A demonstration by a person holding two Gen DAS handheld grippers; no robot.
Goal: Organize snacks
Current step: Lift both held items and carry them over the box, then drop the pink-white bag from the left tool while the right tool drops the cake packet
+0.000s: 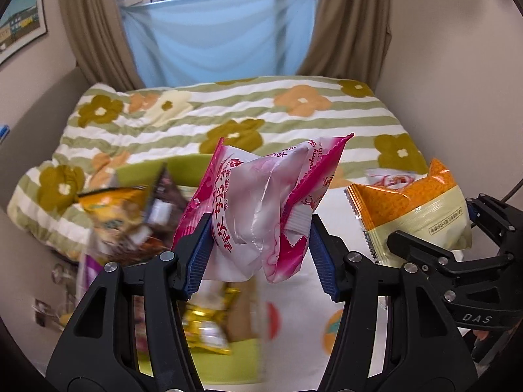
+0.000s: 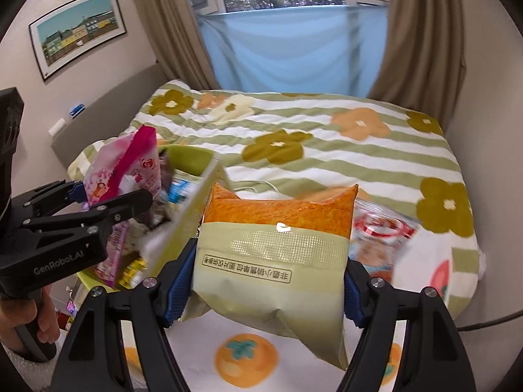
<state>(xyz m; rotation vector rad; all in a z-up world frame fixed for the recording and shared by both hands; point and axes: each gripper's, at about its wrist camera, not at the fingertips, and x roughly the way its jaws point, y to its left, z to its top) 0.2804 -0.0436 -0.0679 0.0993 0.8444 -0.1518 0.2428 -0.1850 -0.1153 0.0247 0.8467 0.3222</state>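
The left gripper (image 1: 260,238) clamps a crinkled pink-and-white plastic snack packet (image 1: 261,209) above a lime-green box (image 2: 193,176) of blurred snacks at 9 o'clock. The right gripper (image 2: 266,284) grips an orange-and-pale-green foil snack bag (image 2: 278,254). Beyond, at 12 o'clock, lie a green-striped floral quilt (image 2: 327,156), a blue cloth (image 2: 294,49) over the window and brown curtains (image 2: 421,42).

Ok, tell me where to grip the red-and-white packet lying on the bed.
Grip the red-and-white packet by its crimped edge, coming from above. It lies flat on the bedspread, partly hidden behind the orange packet, so only an edge offers purchase.
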